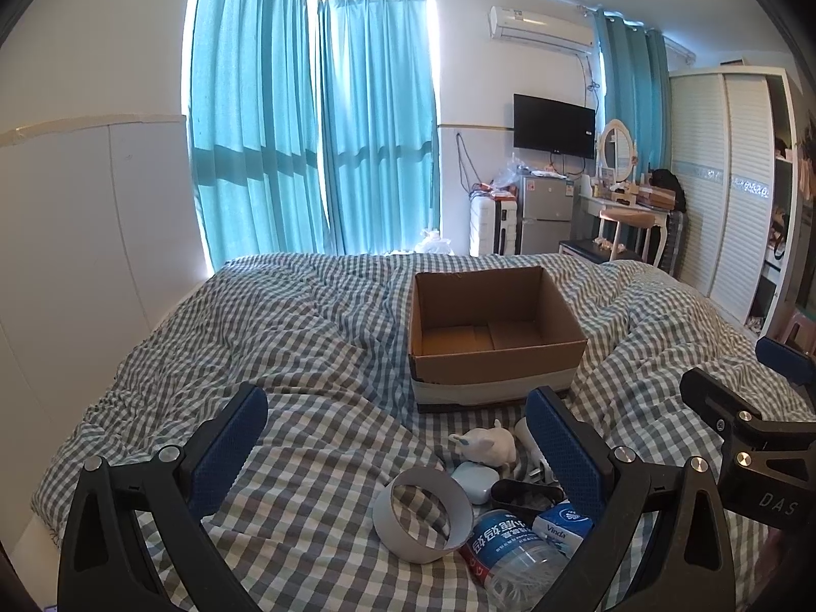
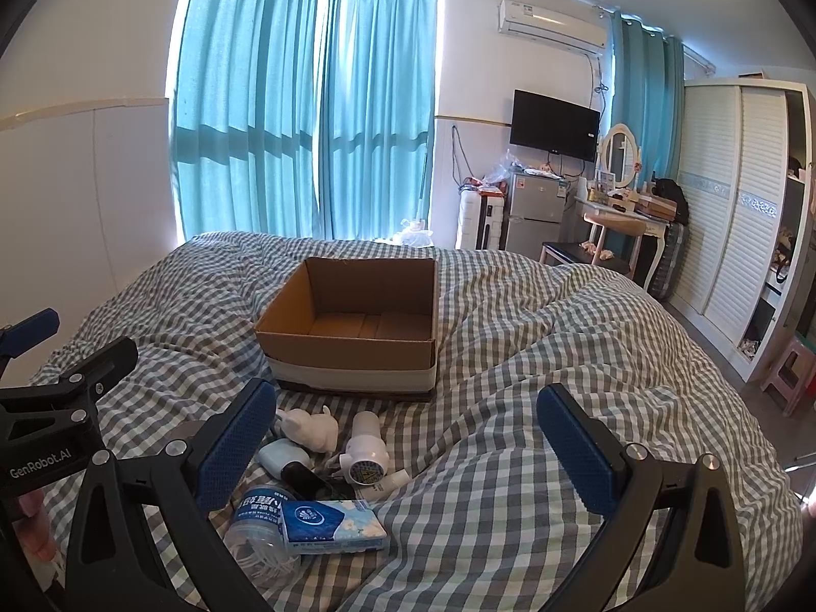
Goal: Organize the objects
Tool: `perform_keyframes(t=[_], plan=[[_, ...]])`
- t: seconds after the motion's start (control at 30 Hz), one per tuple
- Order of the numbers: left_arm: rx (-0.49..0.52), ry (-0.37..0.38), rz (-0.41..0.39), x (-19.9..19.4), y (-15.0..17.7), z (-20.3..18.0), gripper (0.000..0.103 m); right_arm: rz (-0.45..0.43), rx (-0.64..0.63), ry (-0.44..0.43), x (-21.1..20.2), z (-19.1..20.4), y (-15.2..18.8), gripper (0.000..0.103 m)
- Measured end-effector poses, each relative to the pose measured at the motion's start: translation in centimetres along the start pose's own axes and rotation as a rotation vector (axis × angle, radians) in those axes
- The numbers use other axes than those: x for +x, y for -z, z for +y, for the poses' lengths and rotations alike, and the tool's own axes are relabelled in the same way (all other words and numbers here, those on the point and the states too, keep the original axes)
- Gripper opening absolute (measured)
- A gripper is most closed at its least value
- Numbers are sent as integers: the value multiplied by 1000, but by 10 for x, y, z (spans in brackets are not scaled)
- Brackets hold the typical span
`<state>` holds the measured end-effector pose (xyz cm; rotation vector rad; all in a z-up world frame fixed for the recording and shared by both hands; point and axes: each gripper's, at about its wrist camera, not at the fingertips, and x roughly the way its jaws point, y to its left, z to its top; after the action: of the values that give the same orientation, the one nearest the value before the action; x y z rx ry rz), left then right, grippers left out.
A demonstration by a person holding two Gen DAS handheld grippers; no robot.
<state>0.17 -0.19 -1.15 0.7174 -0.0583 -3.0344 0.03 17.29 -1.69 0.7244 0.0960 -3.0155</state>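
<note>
- Teal curtains [image 2: 306, 117], full length, drawn across the windows on the far wall.
- Air conditioner [image 2: 553, 20], white, mounted high on the wall.
- Television [image 2: 555, 125], black, wall-mounted below it.
- Small fridge [image 2: 535, 211], silver, two doors, with clutter on top.
- Suitcase [image 2: 479, 222], white, upright just left of the fridge.
- Dressing table [image 2: 625, 214], white, carrying an oval mirror [image 2: 618, 149].
- Wardrobe [image 2: 734, 188], white, slatted doors, at the right wall.
- Pink stool [image 2: 790, 364] on the floor near the wardrobe.

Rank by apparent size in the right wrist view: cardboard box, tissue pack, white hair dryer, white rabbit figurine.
1. cardboard box, clearly largest, though farthest.
2. tissue pack, but it is nearest the camera, so unsure.
3. white hair dryer and white rabbit figurine look about alike; no ranking.
</note>
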Motion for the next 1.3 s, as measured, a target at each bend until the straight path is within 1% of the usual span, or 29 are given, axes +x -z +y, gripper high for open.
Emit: perform_keyframes(t=[0.2,0.37,0.67,0.73,0.9,1.0,1.07,1.13,1.2,1.3], plan=[[-2,-3,22,5,2,2,103,6,-4,-2,0,0,0,103],[-5,-1,21,4,3,4,103,6,-7,-7,-1,0,-1,103],[0,2,55,12,10,6,103,27,-16,-14,8,3,3,103],[1,-1,83,19,16,9,103,37,-17,-17,14,3,6,103],[-8,2,215,49,36,18,103,118,1,-33,37,-2,21,103],[28,8,269,61,50,12,103,150,-1,-36,49,-2,28,103],[64,-2,310,71,58,6,103,167,-7,-36,56,-2,30,103],[85,-13,339,82,65,1,103,186,-13,-39,64,-1,33,103],[76,-7,359,91,70,3,103,207,-21,-43,76,0,36,103],[48,15,381,101,74,8,101,261,-30,-63,98,2,37,101]])
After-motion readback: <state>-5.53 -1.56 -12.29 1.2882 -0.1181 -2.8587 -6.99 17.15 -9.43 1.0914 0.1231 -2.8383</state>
